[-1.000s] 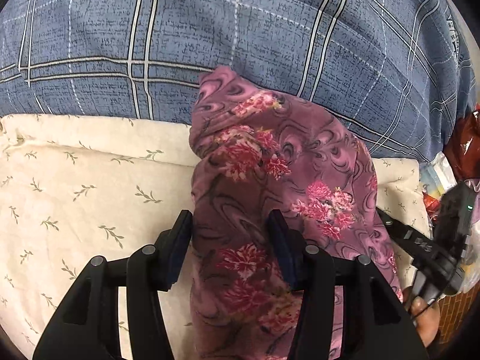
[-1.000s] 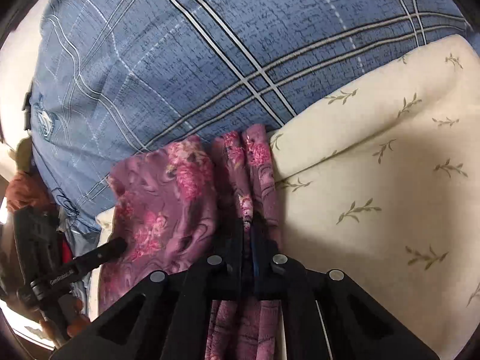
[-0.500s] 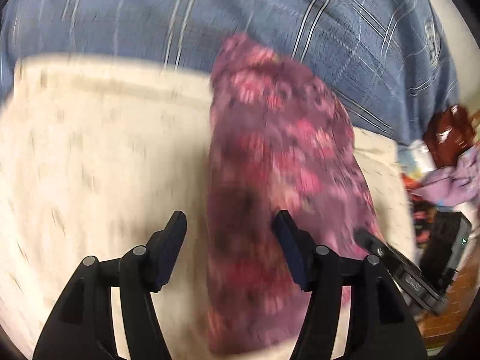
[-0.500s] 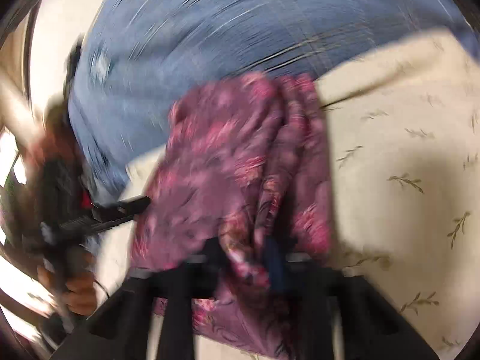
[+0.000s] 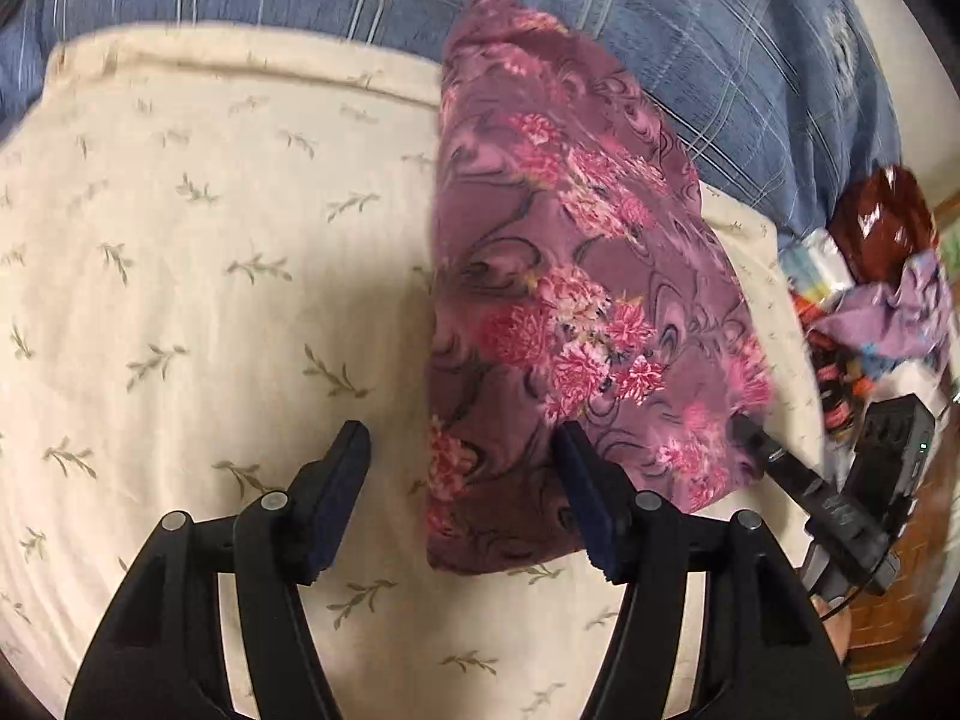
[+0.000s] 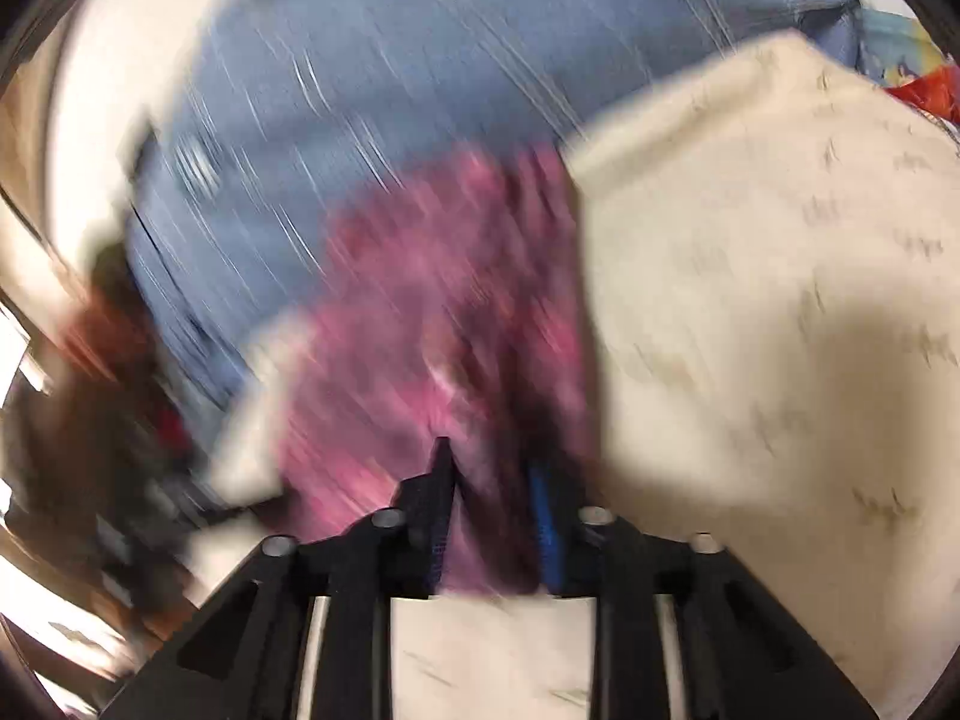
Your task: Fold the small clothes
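On the cream leaf-print cloth (image 5: pixel 198 276) lies the purple floral garment (image 5: pixel 564 300), folded into a long strip that runs from about six o'clock up to twelve o'clock in the left wrist view, its far end reaching onto the blue plaid bedding (image 5: pixel 708 60) behind. The strip's near end sits between the pads of the left tool (image 5: pixel 462 468), nearer the right pad, with the left pad over bare cream cloth at about seven o'clock of the garment; the pads stand well apart and do not press the fabric. At four o'clock of the garment the right tool (image 5: pixel 744 429) meets its near right corner, with a hand under it at the frame's edge.

From the right wrist view, heavily blurred, the same garment (image 6: pixel 444 324) fills the centre and runs down between the pads of the right tool (image 6: pixel 489 480). Its jaws are closing, fabric lies between them, and the pads seem to hold it, though the blur leaves that uncertain. Cream cloth spreads out at three o'clock, blue bedding at eleven o'clock.

Beyond the cloth, at three o'clock in the left wrist view, sits a heap of colourful clutter (image 5: pixel 870 276).
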`<state>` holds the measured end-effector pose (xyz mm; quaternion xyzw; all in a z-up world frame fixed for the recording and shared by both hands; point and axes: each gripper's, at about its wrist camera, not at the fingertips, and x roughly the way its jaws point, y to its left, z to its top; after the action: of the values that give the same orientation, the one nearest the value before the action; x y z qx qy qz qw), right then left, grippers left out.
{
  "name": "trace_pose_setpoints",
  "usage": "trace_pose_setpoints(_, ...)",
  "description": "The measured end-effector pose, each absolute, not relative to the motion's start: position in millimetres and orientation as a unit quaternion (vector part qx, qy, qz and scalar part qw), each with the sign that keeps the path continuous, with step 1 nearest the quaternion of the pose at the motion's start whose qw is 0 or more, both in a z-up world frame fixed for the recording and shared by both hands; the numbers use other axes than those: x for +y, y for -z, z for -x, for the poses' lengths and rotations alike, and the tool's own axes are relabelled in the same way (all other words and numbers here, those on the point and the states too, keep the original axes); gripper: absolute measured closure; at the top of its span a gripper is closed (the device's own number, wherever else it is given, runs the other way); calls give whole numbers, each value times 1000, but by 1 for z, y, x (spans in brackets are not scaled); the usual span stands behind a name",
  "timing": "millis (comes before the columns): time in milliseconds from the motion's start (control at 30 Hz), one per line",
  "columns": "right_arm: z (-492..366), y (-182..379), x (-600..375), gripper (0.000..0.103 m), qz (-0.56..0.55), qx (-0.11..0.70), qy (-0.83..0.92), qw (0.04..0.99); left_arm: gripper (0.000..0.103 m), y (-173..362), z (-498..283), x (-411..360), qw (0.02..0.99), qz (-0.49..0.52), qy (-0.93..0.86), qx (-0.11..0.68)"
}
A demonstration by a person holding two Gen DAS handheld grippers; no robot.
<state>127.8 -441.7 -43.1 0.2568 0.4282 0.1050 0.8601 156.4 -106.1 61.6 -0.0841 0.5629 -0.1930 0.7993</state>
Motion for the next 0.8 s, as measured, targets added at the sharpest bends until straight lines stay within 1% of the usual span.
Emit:
trace_pose_setpoints(67,-123,33,-445,92,-241,425,-102,867,40,-59,-163,-111,798,74,202,564)
trace_pose_setpoints(100,-123,25,-445,87,-237,425,-98,868,40,-65,-163,-108,797,87,212,559)
trace_pose_setpoints(167,-126,-1,-450,85,-244,380,-108,886,40,-79,-173,-99,807,111,211,541)
trace_pose_setpoints(200,-130,-10,-454,82,-252,361,-111,891,40,-85,-179,-96,811,116,208,534)
trace_pose_setpoints(233,-134,-18,-462,78,-266,344,-113,893,40,-90,-189,-94,815,117,204,529)
trace_pose_setpoints(300,-162,-27,-471,55,-300,326,-124,888,40,-94,-220,-96,821,115,184,529)
trace_pose_setpoints(333,-178,-27,-473,51,-307,328,-124,885,40,-93,-234,-95,819,118,179,533)
trace_pose_setpoints(433,-238,-12,-470,50,-327,356,-108,869,40,-83,-281,-107,803,134,169,556)
trace_pose_setpoints(533,-279,11,-465,50,-326,395,-88,854,40,-71,-303,-115,794,140,166,569)
trace_pose_setpoints(567,-296,22,-459,51,-323,419,-90,844,40,-69,-307,-121,792,140,171,569)
trace_pose_setpoints(600,-305,27,-453,71,-313,435,-96,839,40,-68,-311,-129,793,134,180,566)
trace_pose_setpoints(633,-312,26,-445,94,-294,439,-117,841,40,-68,-313,-133,798,126,182,561)
trace_pose_setpoints(667,-314,17,-435,98,-261,431,-131,854,40,-68,-314,-139,806,111,177,554)
trace_pose_setpoints(733,-312,13,-435,99,-235,415,-117,871,40,-59,-318,-152,817,78,164,547)
trace_pose_setpoints(800,-319,31,-443,99,-244,448,-93,855,42,-48,-322,-163,812,67,155,559)
